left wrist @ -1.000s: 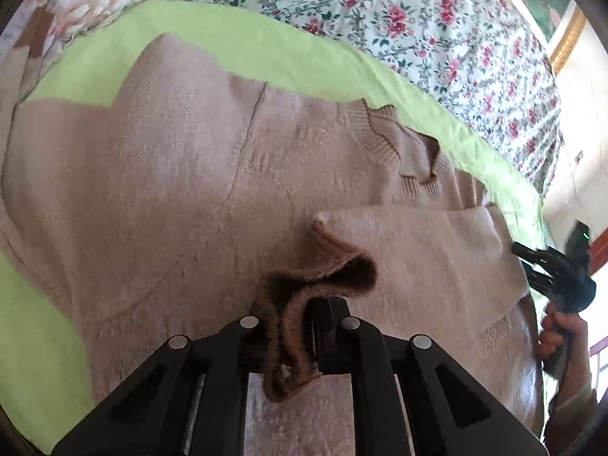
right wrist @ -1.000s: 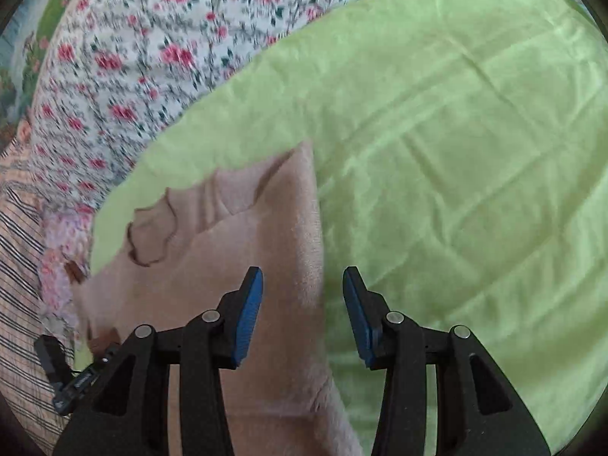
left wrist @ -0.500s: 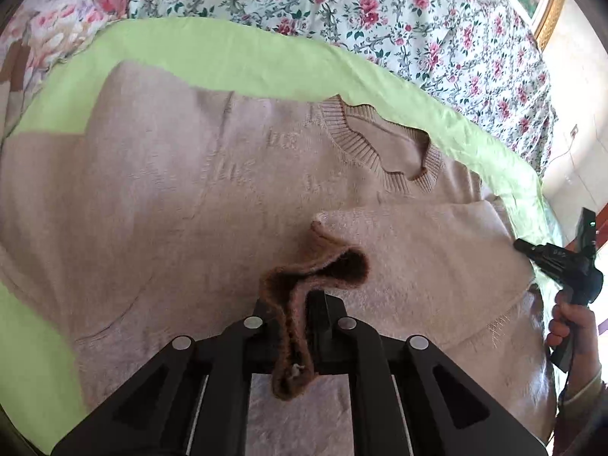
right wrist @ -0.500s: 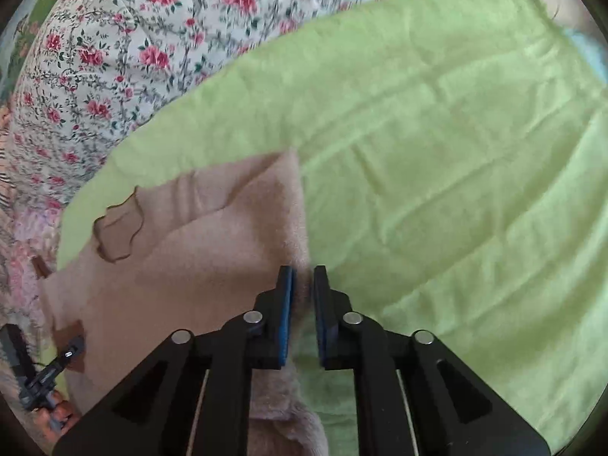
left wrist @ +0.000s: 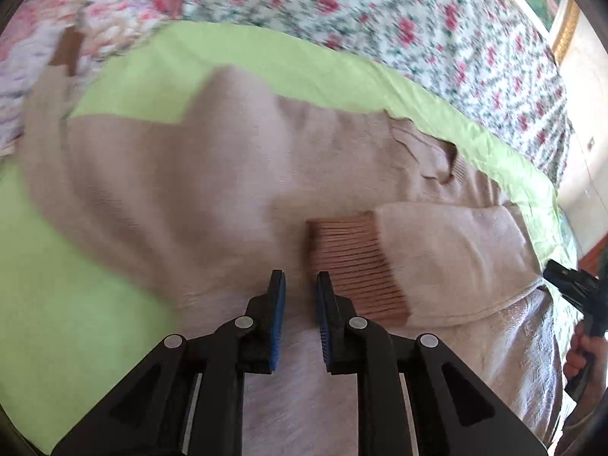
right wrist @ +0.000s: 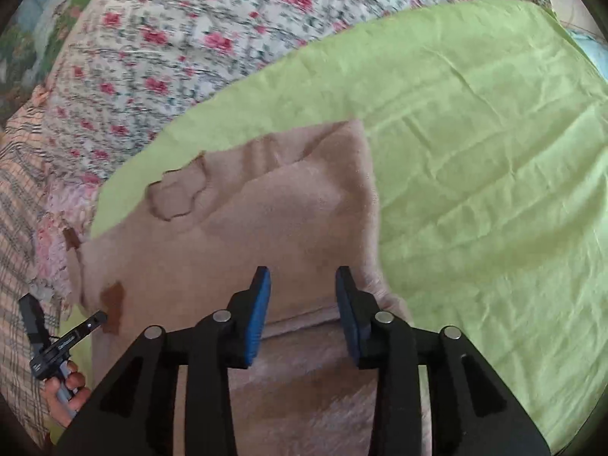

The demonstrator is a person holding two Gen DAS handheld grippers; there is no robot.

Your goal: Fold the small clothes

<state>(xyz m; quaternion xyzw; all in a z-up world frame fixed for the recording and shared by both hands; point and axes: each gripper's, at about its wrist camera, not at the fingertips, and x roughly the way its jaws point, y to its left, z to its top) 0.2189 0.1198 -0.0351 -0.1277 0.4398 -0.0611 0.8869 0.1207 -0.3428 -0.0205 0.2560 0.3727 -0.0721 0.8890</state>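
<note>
Now we see the brown ribbed cuff (left wrist: 355,266), pinched a second ago, lying flat on the beige sweater's (left wrist: 190,190) chest, its sleeve folded across. Our left gripper (left wrist: 300,285) has let go, its jaws slightly apart just beside the cuff. Our right gripper (right wrist: 302,285), closed half a second ago, stands wide apart above the sweater's folded edge on the green sheet (right wrist: 475,133).

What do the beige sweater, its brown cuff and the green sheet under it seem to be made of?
Beige sweater: soft knit, probably wool or acrylic; matte, fuzzy surface. Brown cuff: ribbed knit, parallel ridges visible. Green sheet: thin woven fabric, likely cotton; matte, with fine creases.
</note>
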